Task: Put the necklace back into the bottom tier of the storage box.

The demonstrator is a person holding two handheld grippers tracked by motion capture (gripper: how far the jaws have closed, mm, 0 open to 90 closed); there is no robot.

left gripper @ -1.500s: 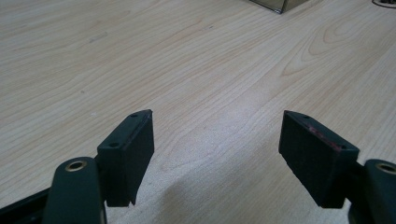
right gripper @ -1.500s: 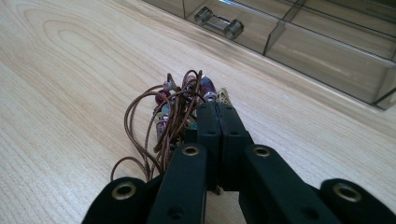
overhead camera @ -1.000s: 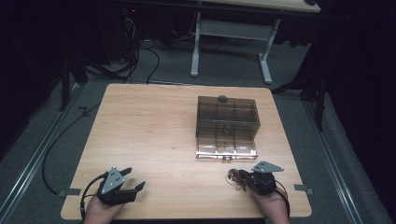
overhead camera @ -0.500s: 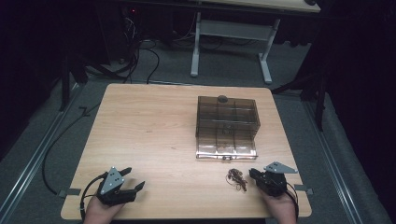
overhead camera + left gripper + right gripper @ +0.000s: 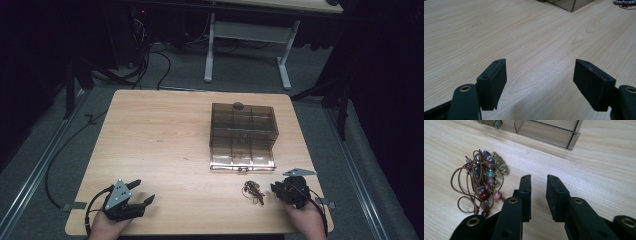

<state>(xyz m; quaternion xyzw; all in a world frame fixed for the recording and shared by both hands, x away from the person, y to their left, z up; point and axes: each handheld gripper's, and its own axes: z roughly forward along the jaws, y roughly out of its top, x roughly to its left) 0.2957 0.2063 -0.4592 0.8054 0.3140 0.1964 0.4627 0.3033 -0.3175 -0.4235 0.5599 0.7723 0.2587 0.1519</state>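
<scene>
Near edge of pale wood-grain counter (image 5: 165, 145): left hand-held gripper (image 5: 142, 194) rests low, jaws spread wide, nothing between them; the left gripper view shows bare wood between the pads (image 5: 495, 82).

Right hand-held gripper (image 5: 274, 188), at near right corner: jaws have just been opening, now parted by a narrow gap w/ nothing between them; right gripper view shows bare counter in the gap. Not gripping anything.

Task item: brown cord bracelet w/ red, teal and silver beads and a brass leaf charm (image 5: 482, 180), lying loose in a tangle on the counter, just beside the right jaws to their left, apart from them. In the high view the bracelet (image 5: 253, 191) sits near the front of the box, outside it.

Further back: smoked clear plastic compartment box (image 5: 243, 135), front drawer drawn out toward the person.

Judgement: bracelet reads as released, or a pick not yet made. If it is to go in the drawer, next move calls for re-centring right jaws over the bead cluster, closing on beads rather than thin cord, then lifting clear of the drawer's front wall. Loops may snag or trail.
</scene>
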